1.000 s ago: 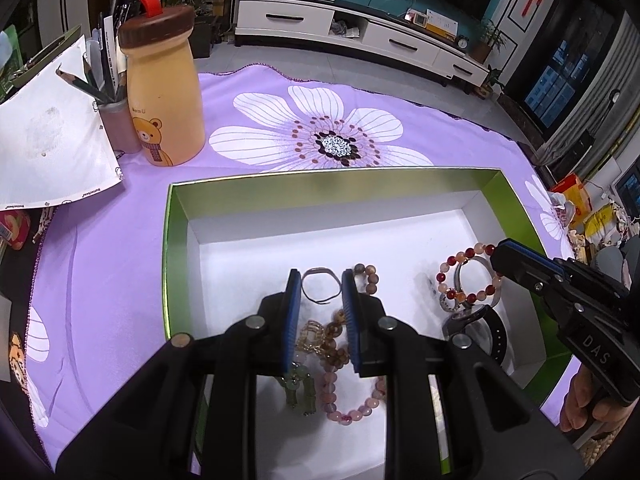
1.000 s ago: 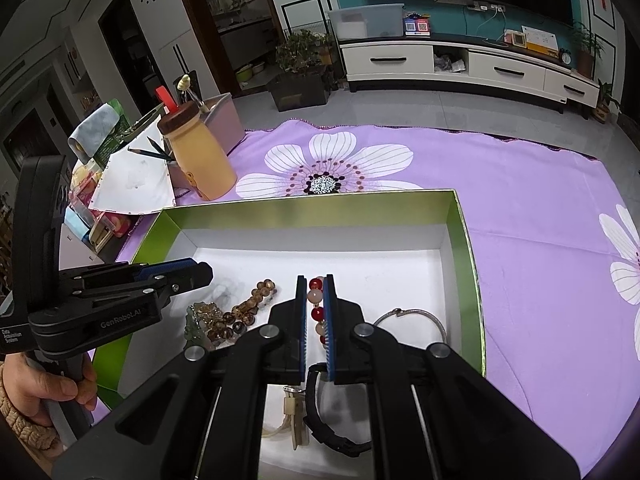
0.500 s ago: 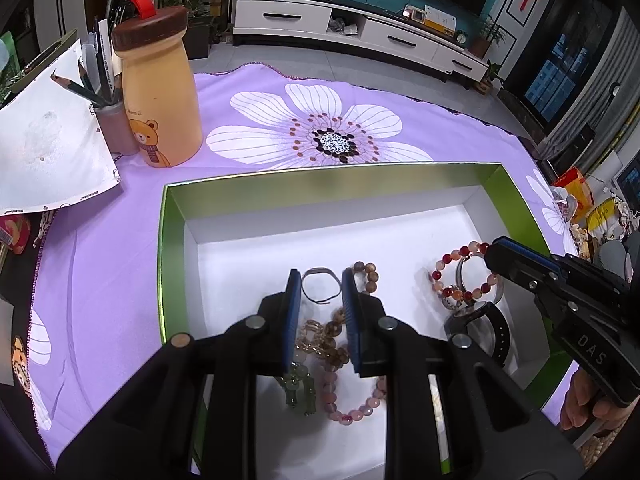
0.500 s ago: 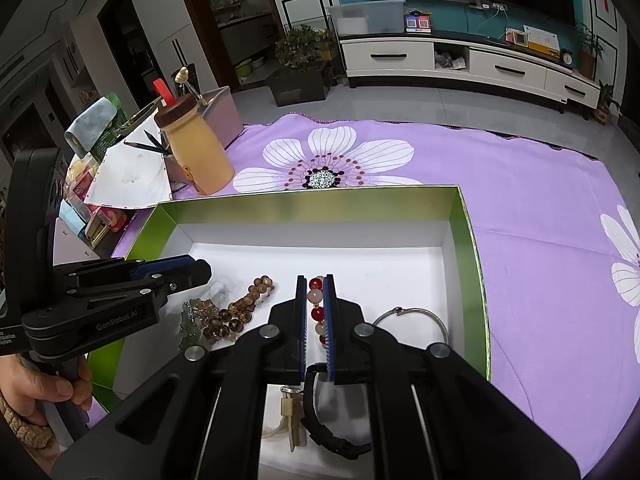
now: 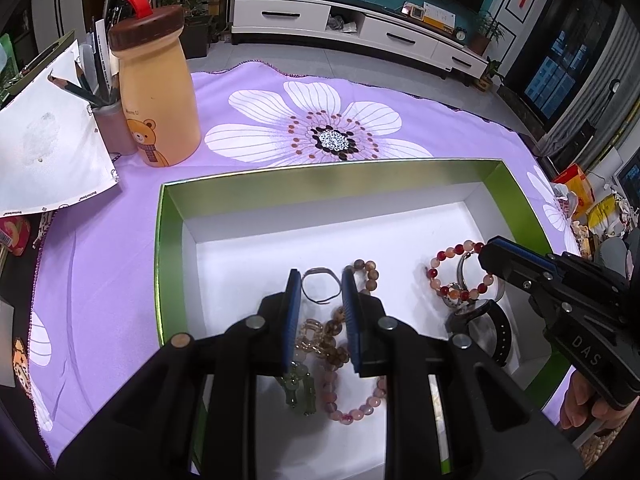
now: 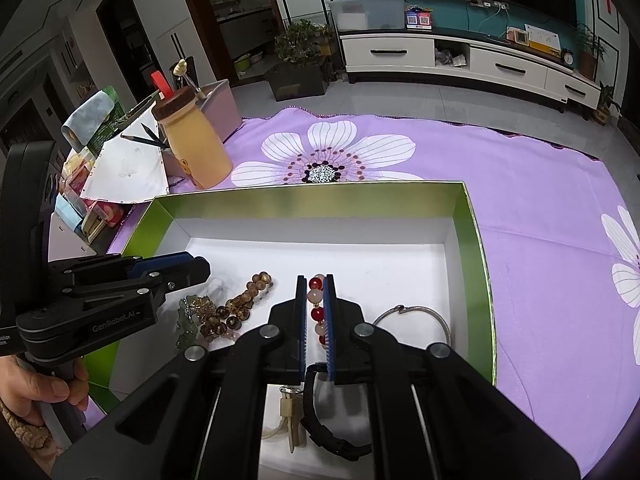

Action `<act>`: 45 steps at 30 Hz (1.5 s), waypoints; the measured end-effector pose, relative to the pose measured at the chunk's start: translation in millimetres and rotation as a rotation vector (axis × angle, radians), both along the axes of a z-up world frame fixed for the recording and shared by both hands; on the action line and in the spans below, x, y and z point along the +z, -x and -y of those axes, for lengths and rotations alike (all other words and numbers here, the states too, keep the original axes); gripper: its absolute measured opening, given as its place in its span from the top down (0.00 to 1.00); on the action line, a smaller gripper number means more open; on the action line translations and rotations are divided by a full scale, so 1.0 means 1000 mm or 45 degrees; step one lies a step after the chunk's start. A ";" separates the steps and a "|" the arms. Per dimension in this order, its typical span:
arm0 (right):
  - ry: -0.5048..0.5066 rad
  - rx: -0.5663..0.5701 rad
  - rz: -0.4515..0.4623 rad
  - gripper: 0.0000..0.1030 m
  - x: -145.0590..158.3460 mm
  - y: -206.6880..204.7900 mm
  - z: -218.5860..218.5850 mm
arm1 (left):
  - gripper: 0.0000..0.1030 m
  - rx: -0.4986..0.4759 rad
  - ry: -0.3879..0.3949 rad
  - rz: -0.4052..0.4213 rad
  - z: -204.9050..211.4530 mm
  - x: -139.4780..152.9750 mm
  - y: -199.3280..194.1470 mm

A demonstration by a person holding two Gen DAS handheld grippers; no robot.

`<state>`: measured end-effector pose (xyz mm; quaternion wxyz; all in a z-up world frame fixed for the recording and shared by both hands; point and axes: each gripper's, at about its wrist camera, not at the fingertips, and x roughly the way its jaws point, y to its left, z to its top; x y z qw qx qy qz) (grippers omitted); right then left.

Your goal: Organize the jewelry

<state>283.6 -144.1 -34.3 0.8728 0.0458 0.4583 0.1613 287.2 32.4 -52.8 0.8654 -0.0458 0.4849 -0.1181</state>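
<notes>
Right gripper (image 6: 316, 320), jaws pinched on the red-and-pink bead bracelet (image 5: 460, 276) at the box's (image 6: 476, 280) five o'clock, risks snagging the watch strap (image 6: 320, 432); left gripper (image 5: 321, 316), jaws narrow, holds nothing.

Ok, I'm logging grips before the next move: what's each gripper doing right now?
Left gripper: jaws narrowly apart around a thin silver loop; grip cannot be told.
Right gripper: shut on the red bead bracelet.
</notes>
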 end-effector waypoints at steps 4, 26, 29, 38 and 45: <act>0.019 -0.003 -0.005 0.92 0.000 0.000 -0.001 | 0.80 0.005 -0.007 -0.001 0.001 0.000 0.000; 0.189 -0.093 0.038 0.01 0.100 0.056 0.022 | 0.02 0.080 -0.279 0.112 0.007 0.109 0.061; 0.234 -0.093 0.063 0.01 0.118 0.068 0.021 | 0.02 0.095 -0.387 0.097 0.015 0.123 0.074; 0.247 -0.074 0.114 0.01 0.149 0.088 0.023 | 0.02 0.135 -0.378 0.161 0.019 0.155 0.100; 0.249 -0.080 0.107 0.01 0.150 0.089 0.024 | 0.02 0.145 -0.373 0.142 0.021 0.155 0.102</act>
